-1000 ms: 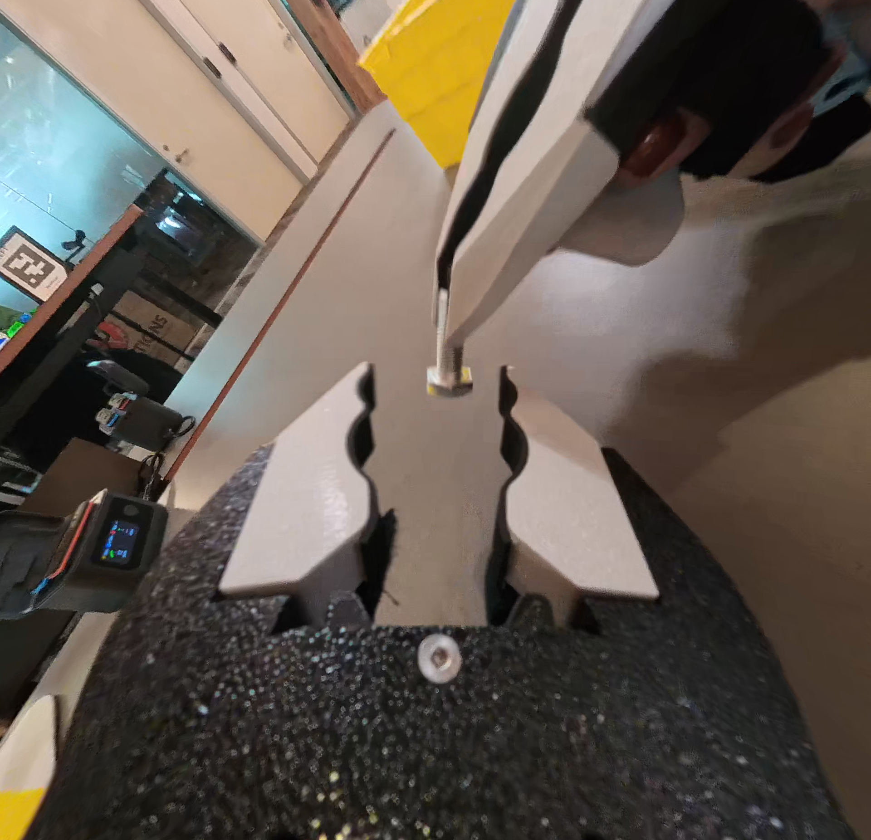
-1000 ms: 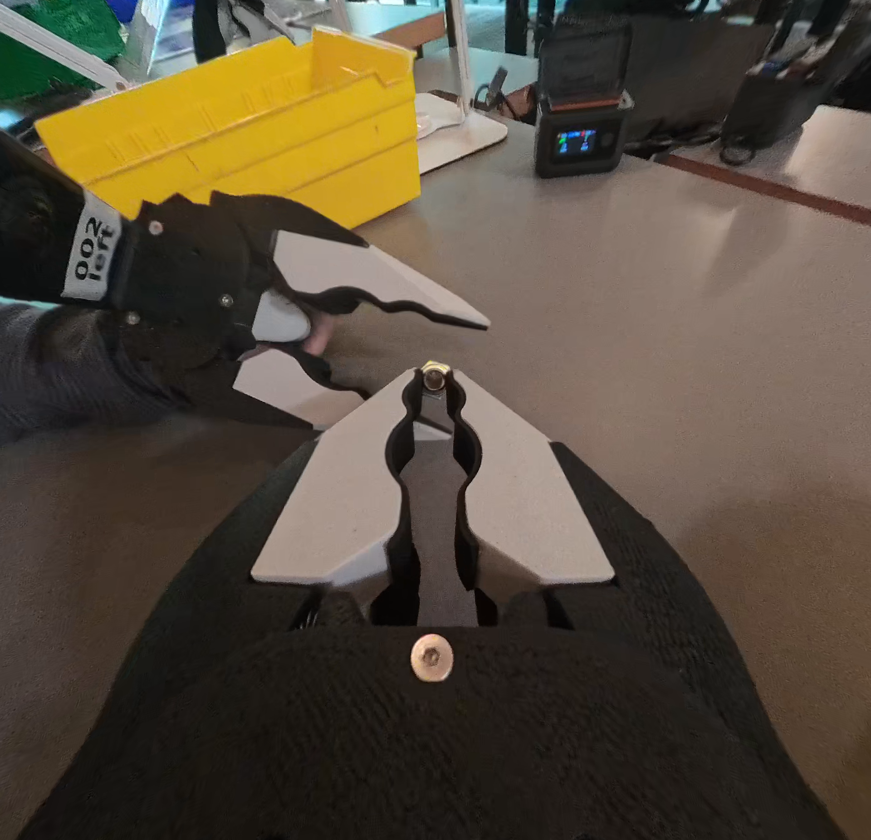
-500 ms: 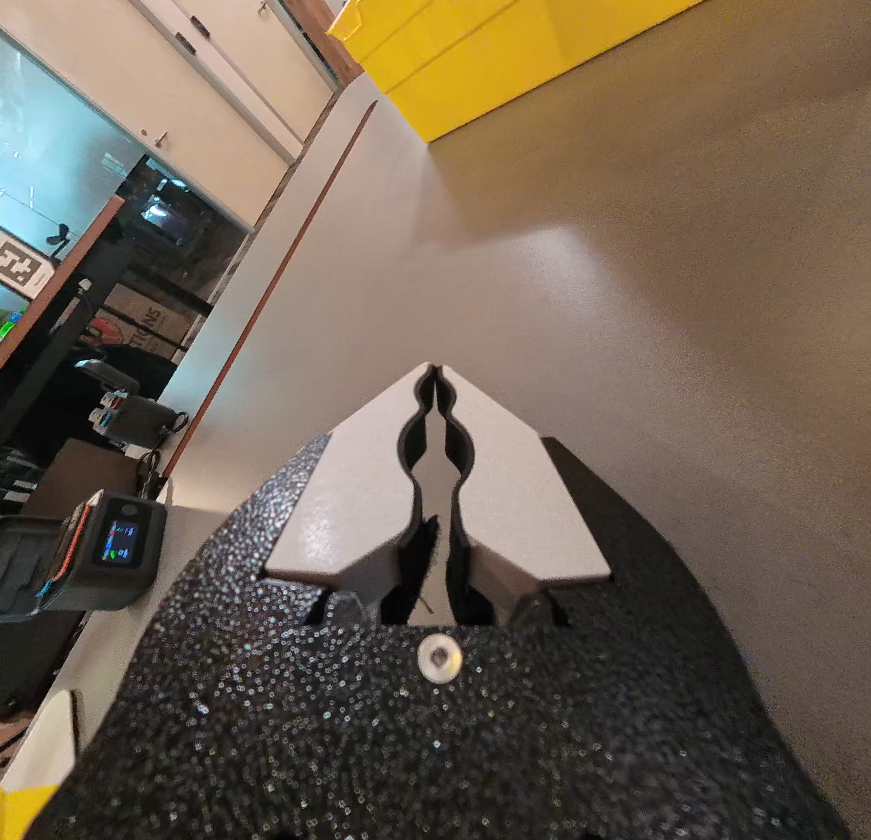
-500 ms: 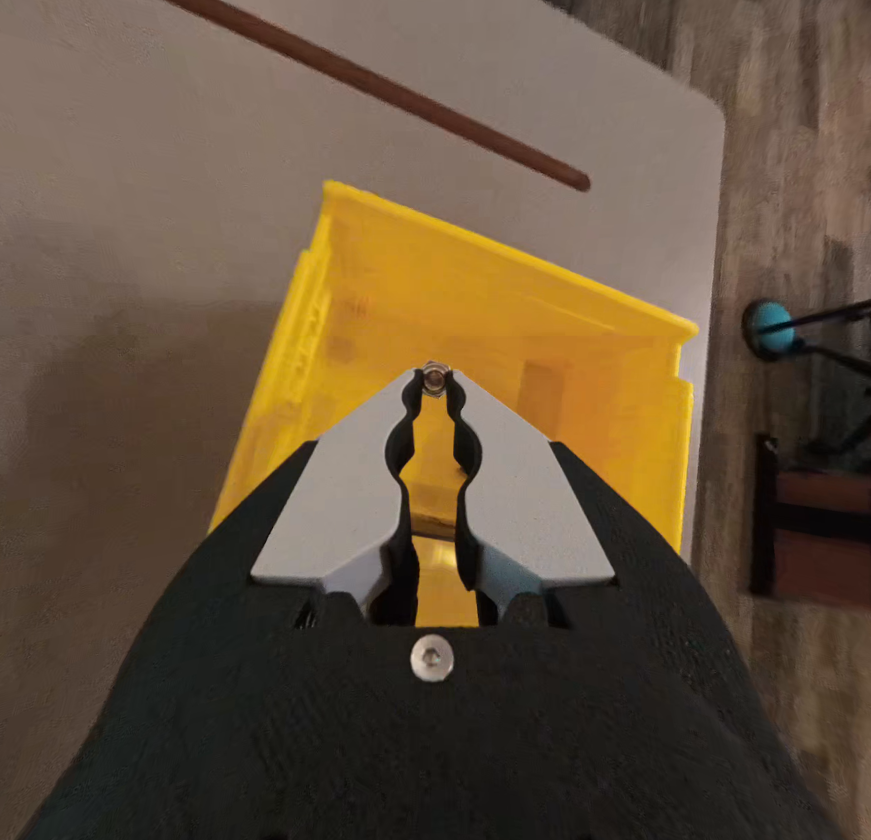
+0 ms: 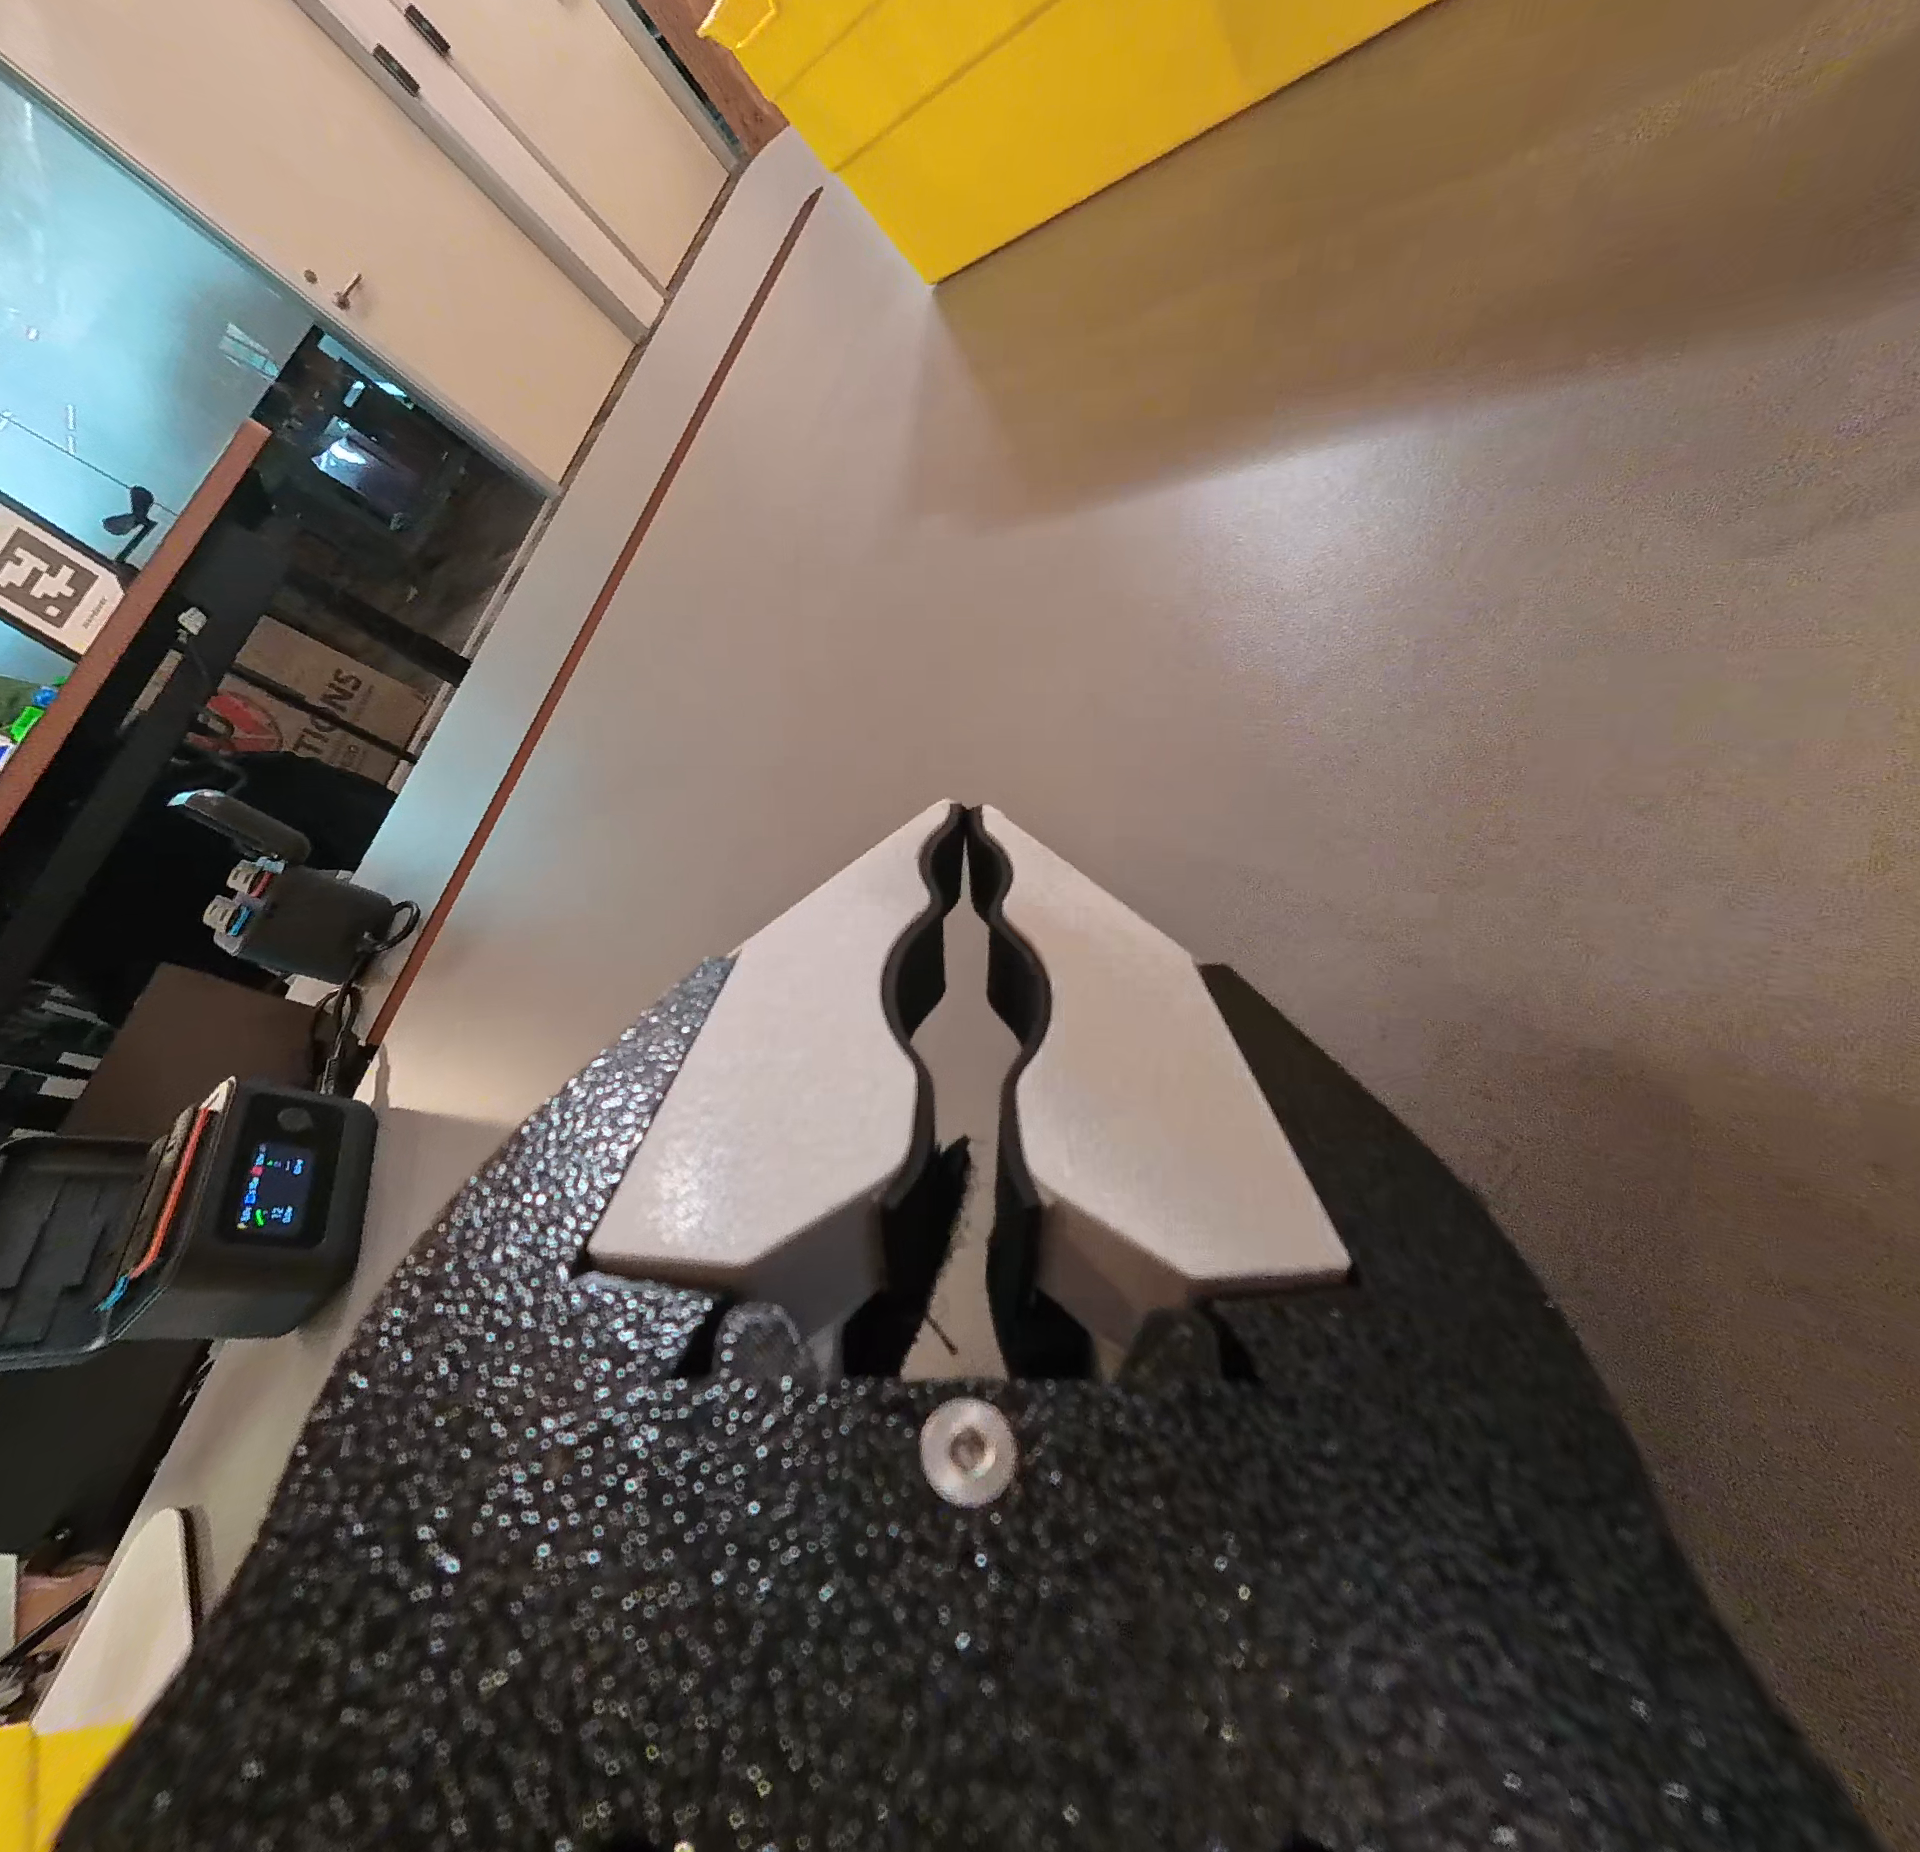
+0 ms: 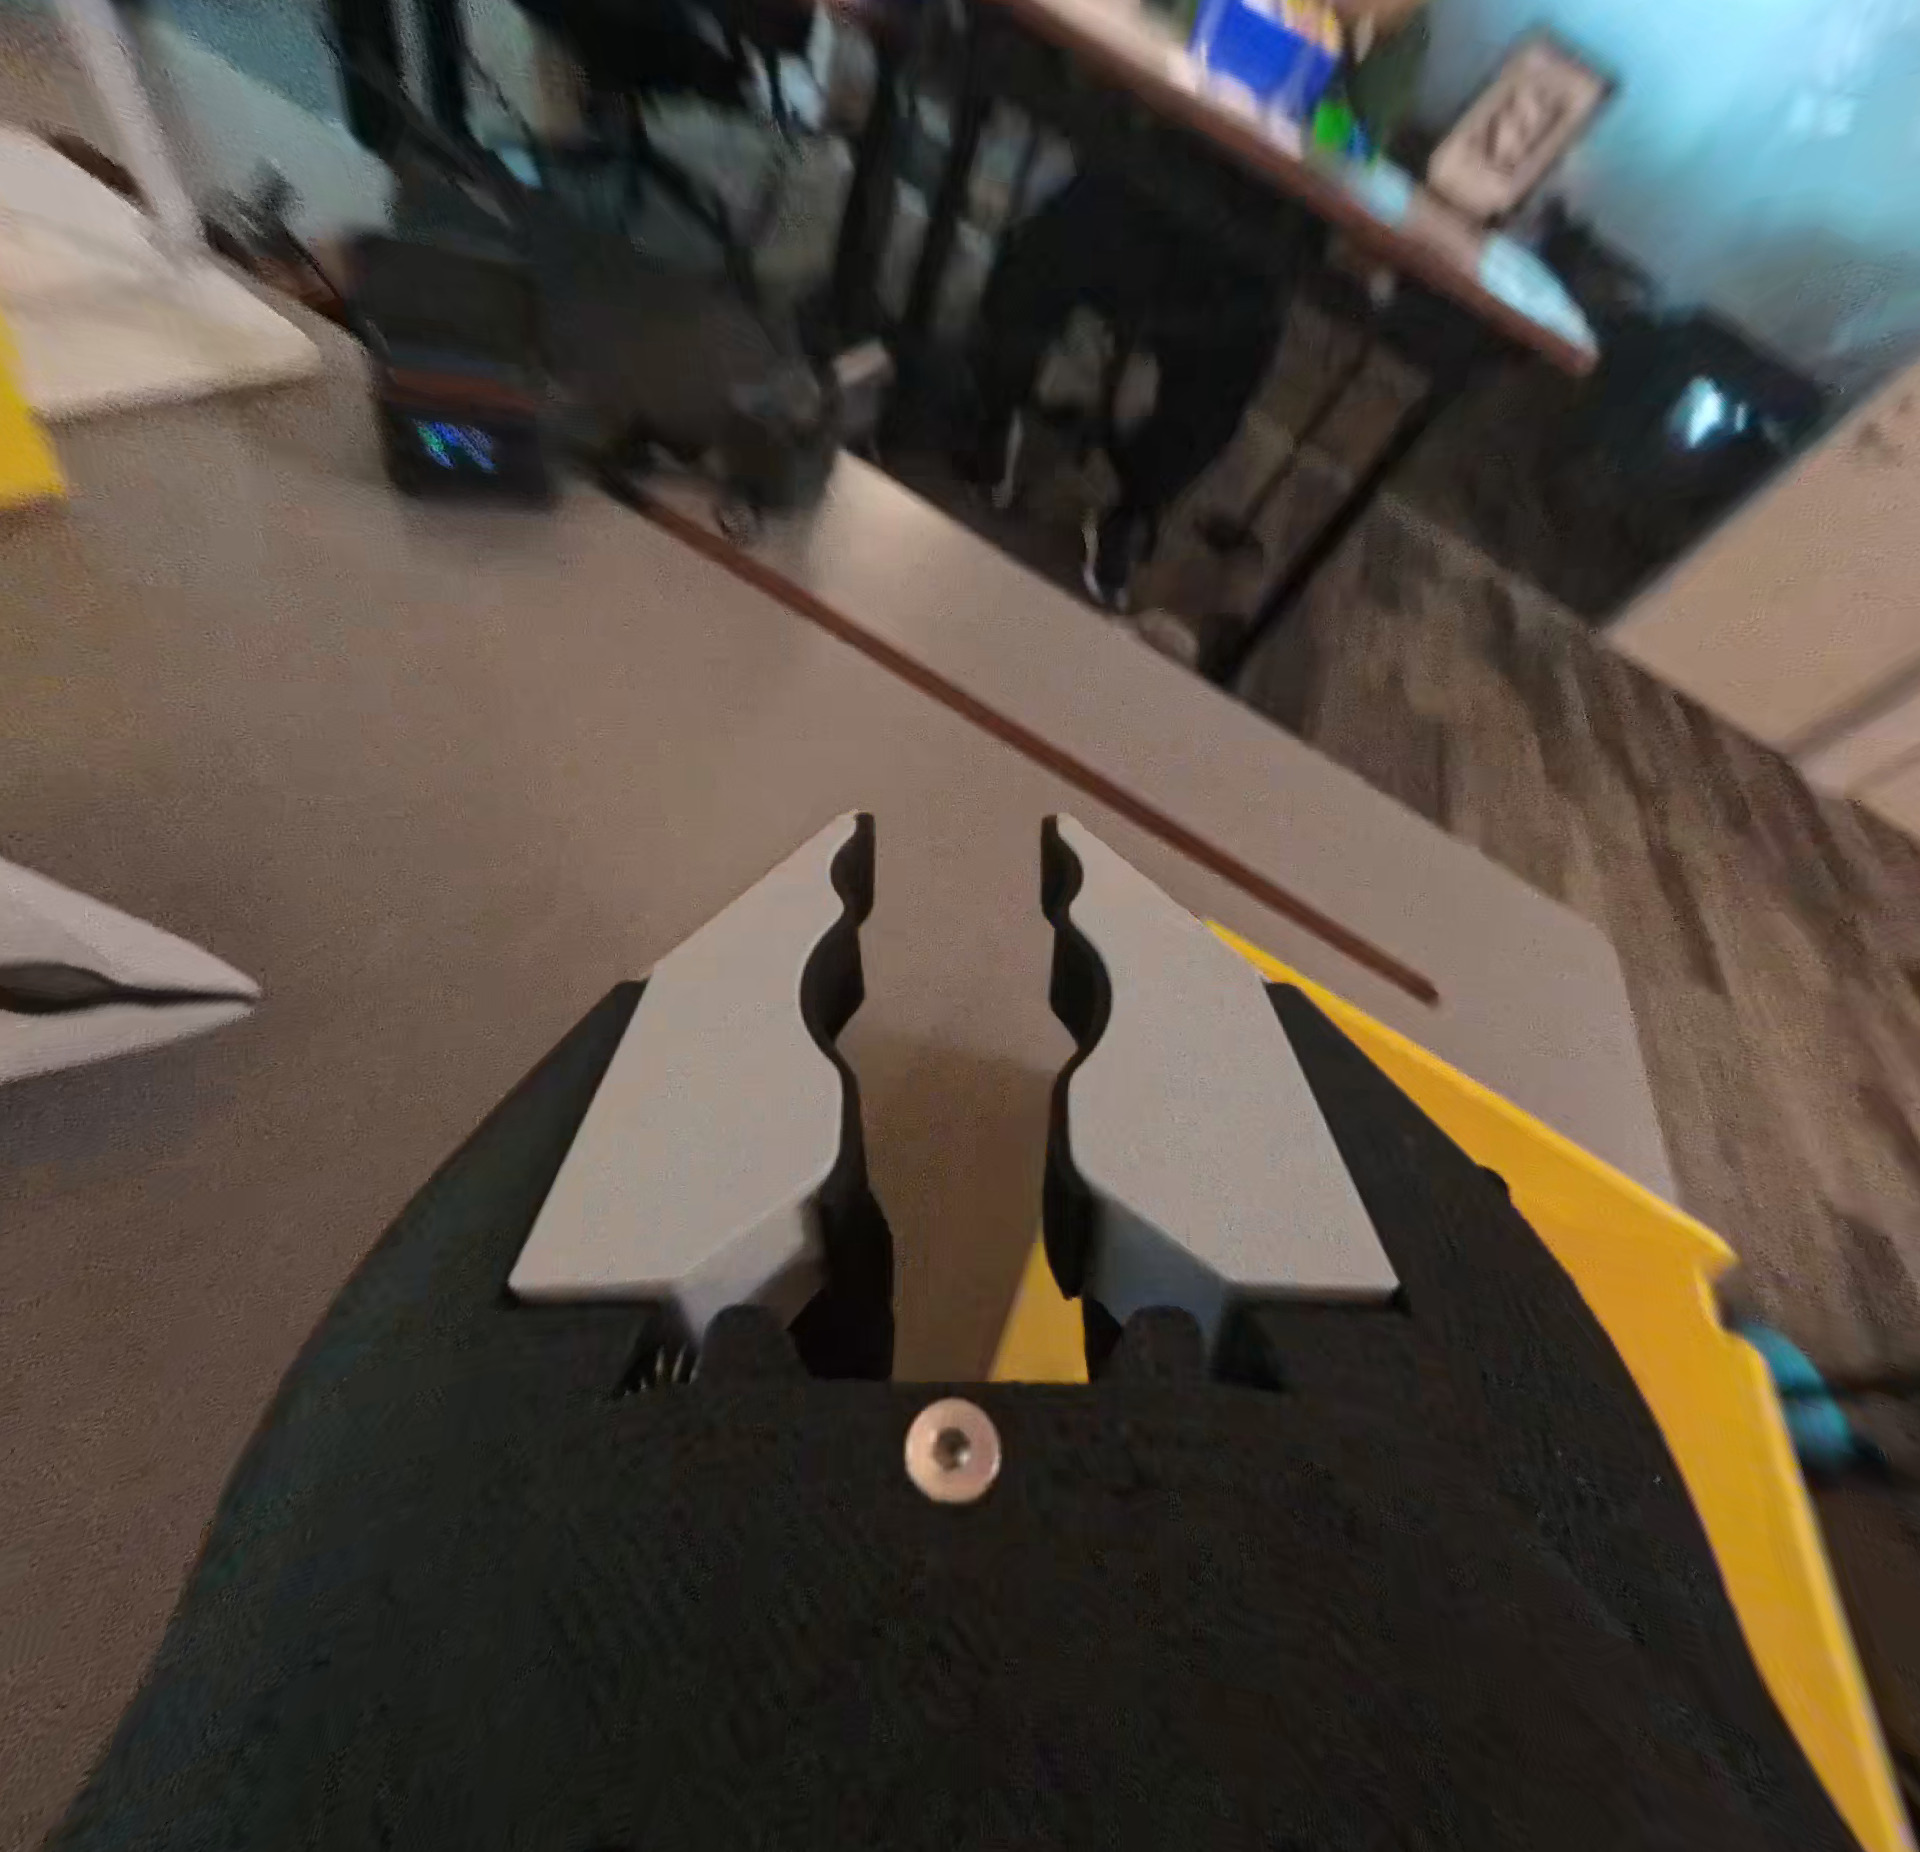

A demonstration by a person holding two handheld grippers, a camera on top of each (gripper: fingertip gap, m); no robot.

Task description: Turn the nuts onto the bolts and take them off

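No nut or bolt shows in either view. My left gripper [image 5: 961,815] is shut with nothing between its grey fingers, low over the grey table [image 5: 1351,607]. My right gripper [image 6: 956,828] is open and empty, above the table [image 6: 364,763] beside the rim of a yellow bin [image 6: 1621,1252]. The tip of the left gripper [image 6: 125,987] shows at the left edge of the right wrist view, jaws closed. The right wrist view is blurred by motion.
A yellow bin [image 5: 1091,67] stands at the far end of the table in the left wrist view. A small black device with a lit screen [image 5: 275,1205] sits at the left; it also shows in the right wrist view [image 6: 457,420]. A brown strip [image 6: 1018,742] crosses the table. About 20 cm separates my left fingertips from my right.
The right gripper, shut on a bolt over the yellow bin half a second ago, is now open and empty and has swung away. The left gripper shut a second ago and stays shut.
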